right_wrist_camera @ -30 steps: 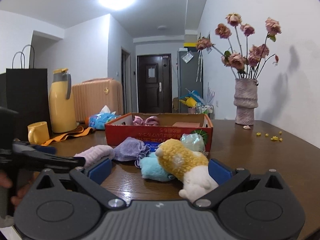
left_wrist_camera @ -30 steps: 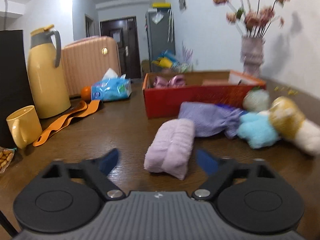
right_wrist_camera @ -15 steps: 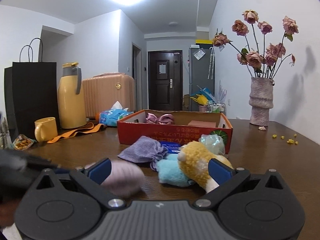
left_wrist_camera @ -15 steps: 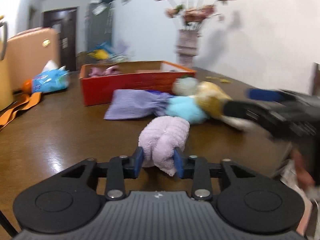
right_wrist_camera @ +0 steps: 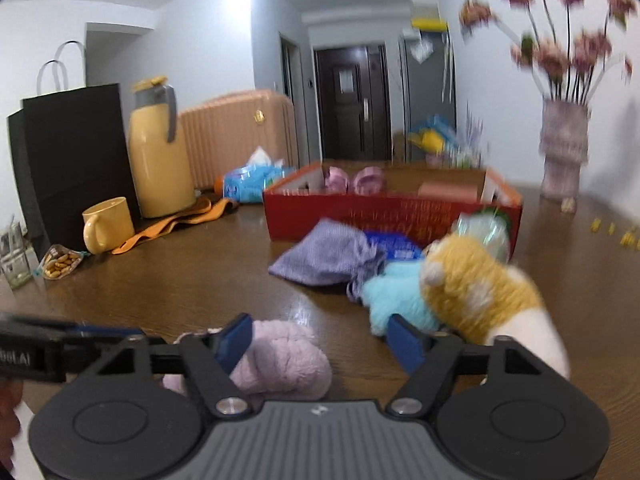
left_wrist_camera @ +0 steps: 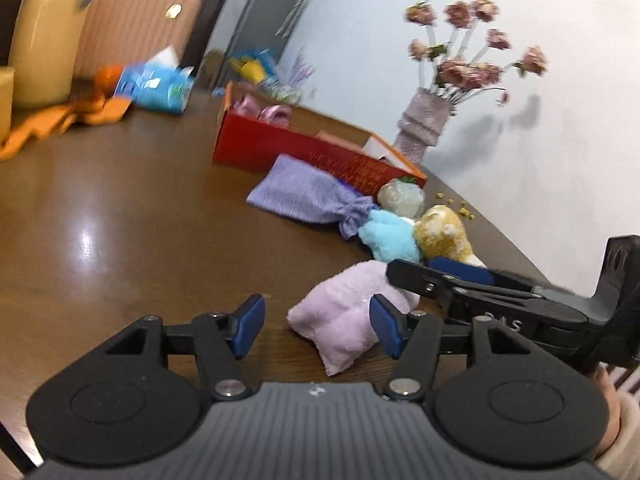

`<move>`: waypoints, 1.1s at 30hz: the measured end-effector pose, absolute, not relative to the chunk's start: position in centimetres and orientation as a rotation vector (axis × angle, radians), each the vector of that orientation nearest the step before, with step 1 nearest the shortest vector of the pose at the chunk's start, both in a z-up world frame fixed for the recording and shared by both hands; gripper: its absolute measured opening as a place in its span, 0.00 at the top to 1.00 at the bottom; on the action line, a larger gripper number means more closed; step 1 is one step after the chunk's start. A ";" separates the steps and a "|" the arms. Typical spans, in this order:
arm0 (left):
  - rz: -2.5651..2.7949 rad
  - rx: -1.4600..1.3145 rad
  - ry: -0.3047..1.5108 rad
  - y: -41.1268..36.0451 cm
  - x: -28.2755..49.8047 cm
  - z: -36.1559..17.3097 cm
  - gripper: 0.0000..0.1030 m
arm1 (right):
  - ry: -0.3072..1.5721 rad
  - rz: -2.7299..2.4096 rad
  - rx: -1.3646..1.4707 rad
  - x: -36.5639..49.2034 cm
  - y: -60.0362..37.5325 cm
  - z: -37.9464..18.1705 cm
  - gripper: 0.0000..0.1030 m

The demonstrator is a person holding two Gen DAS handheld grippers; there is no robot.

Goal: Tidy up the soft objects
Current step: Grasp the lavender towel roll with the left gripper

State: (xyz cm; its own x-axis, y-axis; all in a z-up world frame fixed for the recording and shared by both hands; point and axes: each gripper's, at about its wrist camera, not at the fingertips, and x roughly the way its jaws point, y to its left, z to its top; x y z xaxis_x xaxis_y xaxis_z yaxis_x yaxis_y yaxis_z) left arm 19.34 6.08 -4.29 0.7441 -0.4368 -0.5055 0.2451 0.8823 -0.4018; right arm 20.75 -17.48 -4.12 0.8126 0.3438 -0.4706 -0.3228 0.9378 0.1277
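Note:
A rolled lilac towel (left_wrist_camera: 352, 312) lies on the brown table (left_wrist_camera: 120, 220) at the near edge. My left gripper (left_wrist_camera: 316, 326) is open, the towel lying loose against its right finger. My right gripper (right_wrist_camera: 324, 340) is open, the towel (right_wrist_camera: 280, 360) between its fingers near the left one; it also shows in the left wrist view (left_wrist_camera: 460, 276). Behind lie a purple pouch (left_wrist_camera: 304, 196), a light blue plush (left_wrist_camera: 388, 236) and a yellow and white plush (right_wrist_camera: 480, 284). A red box (right_wrist_camera: 392, 208) holds pink items (right_wrist_camera: 356, 178).
A yellow thermos (right_wrist_camera: 158, 152), yellow mug (right_wrist_camera: 108, 224), orange strap (right_wrist_camera: 176, 224), snack bag (right_wrist_camera: 60, 262) and black paper bag (right_wrist_camera: 68, 152) stand at the left. A blue tissue pack (right_wrist_camera: 252, 178) and a vase of dried flowers (right_wrist_camera: 564, 152) sit farther back.
My left gripper closed on the lilac towel, carried it toward the near edge, then opened and let it go. My right gripper moved down and left over the towel.

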 end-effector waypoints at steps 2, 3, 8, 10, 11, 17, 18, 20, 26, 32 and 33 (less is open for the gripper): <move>-0.354 -0.344 0.644 5.9 19.8 -4.7 0.54 | 0.564 0.381 0.108 21.9 -18.0 -4.8 0.52; -0.342 -0.338 0.650 5.7 20.0 -4.9 0.56 | 0.593 0.389 0.139 22.3 -18.3 -5.1 0.52; -0.245 -0.371 0.679 6.5 20.7 -5.3 0.63 | 0.623 0.436 0.201 21.2 -18.9 -5.5 0.55; -0.212 -0.373 0.681 6.6 20.8 -5.3 0.63 | 0.635 0.443 0.221 20.5 -19.1 -5.5 0.55; -0.207 -0.377 0.675 6.6 20.7 -5.2 0.63 | 0.642 0.437 0.232 20.3 -19.1 -5.6 0.55; -0.315 -0.420 0.671 5.9 20.4 -4.8 0.59 | 0.648 0.406 0.250 20.3 -19.2 -5.8 0.54; -0.312 -0.411 0.679 5.5 20.5 -5.0 0.59 | 0.650 0.403 0.250 20.4 -19.2 -5.9 0.54; -0.310 -0.394 0.684 5.0 20.5 -5.3 0.60 | 0.655 0.399 0.242 20.4 -19.0 -6.1 0.54; -0.317 -0.385 0.688 4.7 20.2 -5.6 0.68 | 0.663 0.384 0.237 20.4 -18.8 -6.3 0.56; -0.329 -0.362 0.672 4.0 19.7 -5.3 0.80 | 0.633 0.402 0.190 19.7 -17.8 -6.0 0.73; -0.328 -0.366 0.666 4.0 19.6 -5.2 0.81 | 0.629 0.403 0.190 19.6 -17.8 -5.8 0.74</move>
